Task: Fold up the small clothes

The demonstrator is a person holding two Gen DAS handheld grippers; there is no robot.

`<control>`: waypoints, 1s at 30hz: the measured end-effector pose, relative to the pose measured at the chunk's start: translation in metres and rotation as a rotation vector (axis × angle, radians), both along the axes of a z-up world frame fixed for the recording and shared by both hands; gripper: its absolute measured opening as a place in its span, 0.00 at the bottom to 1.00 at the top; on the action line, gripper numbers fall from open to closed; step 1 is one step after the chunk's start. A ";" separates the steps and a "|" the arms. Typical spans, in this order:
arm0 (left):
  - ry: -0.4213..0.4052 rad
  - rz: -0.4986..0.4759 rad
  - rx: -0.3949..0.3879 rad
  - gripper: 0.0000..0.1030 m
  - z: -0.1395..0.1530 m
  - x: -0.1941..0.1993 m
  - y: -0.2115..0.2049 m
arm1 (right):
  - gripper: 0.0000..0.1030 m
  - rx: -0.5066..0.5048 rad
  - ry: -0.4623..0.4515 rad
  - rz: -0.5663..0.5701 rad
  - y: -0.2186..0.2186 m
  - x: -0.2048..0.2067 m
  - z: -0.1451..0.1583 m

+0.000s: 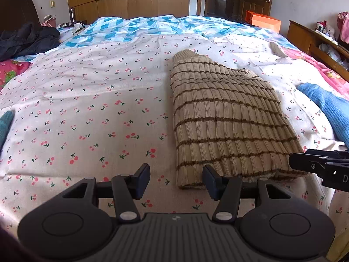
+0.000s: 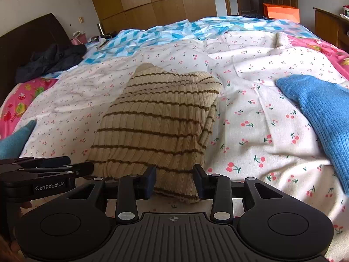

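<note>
Left claw (image 1: 176, 180) first: jaws sit about half open, nothing gripped. In the left wrist view the bare cherry-print sheet (image 1: 87, 109) shows through the gap between the pads, and the near left corner of the striped sweater (image 1: 226, 118) sits right by the right-hand pad (image 1: 209, 178). Can't really tell if that pad touches the knit or just overlaps it in the shot.

Right claw (image 2: 175, 182) is parted a fair bit too, and its jaws are opening. In the right wrist view the sweater's near hem hangs in the gap between the two pads, but neither pad seems to be pressing on it, so I'd call it released, cloth just lying between the fingers.

The sweater itself, beige rib knit with thin brown stripes, is folded into a longish bundle, lying on the sheet in the middle of the bed and running from the bottom centre of both frames up toward the middle.

Each claw peeks into the other's shot: the right one at the lower right edge of the left view, the left one at the lower left of the right view, both low down by the hem.

Further out: a blue knit piece (image 2: 316, 109) at the right side, a teal knit bit (image 2: 15, 139) at the left edge, a dark jacket (image 1: 26, 40) upper left, and a blue-checked cover (image 1: 141, 28) across the far end of the bed.
</note>
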State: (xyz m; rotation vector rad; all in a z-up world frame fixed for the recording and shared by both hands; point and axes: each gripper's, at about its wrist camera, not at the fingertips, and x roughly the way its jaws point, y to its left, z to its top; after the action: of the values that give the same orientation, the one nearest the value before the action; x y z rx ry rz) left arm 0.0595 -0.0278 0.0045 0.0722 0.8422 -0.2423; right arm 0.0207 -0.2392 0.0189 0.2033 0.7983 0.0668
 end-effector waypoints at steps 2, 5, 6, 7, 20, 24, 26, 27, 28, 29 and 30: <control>0.006 0.003 0.003 0.56 -0.002 -0.005 0.001 | 0.36 0.010 0.006 -0.002 0.001 -0.005 -0.002; 0.021 0.005 0.004 0.56 -0.007 -0.011 0.002 | 0.36 0.013 0.008 -0.001 0.004 -0.010 -0.003; 0.028 0.007 0.006 0.56 -0.009 -0.013 0.002 | 0.36 0.010 0.009 0.001 0.005 -0.012 -0.003; 0.034 0.008 0.007 0.56 -0.011 -0.014 0.003 | 0.37 0.008 0.010 0.001 0.006 -0.014 -0.004; 0.044 0.011 -0.001 0.66 -0.017 -0.038 0.004 | 0.43 -0.052 0.034 0.057 0.034 -0.034 -0.021; 0.041 0.015 0.012 0.70 -0.018 -0.042 0.003 | 0.44 -0.048 0.035 0.060 0.034 -0.035 -0.021; 0.037 0.020 0.023 0.74 -0.018 -0.044 0.003 | 0.46 -0.053 0.038 0.059 0.034 -0.036 -0.022; 0.036 0.023 0.027 0.76 -0.017 -0.044 0.003 | 0.47 -0.052 0.040 0.058 0.034 -0.036 -0.022; 0.033 0.025 0.032 0.78 -0.017 -0.045 0.002 | 0.47 -0.051 0.043 0.058 0.034 -0.036 -0.023; 0.030 0.026 0.036 0.79 -0.016 -0.045 0.002 | 0.48 -0.053 0.046 0.057 0.034 -0.036 -0.024; 0.028 0.025 0.039 0.79 -0.016 -0.046 0.002 | 0.48 -0.056 0.046 0.056 0.035 -0.036 -0.024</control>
State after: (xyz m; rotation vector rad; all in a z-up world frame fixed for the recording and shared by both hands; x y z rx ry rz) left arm 0.0136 -0.0260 -0.0116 0.0948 0.8752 -0.2036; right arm -0.0157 -0.2045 -0.0053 0.1298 0.8510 0.0932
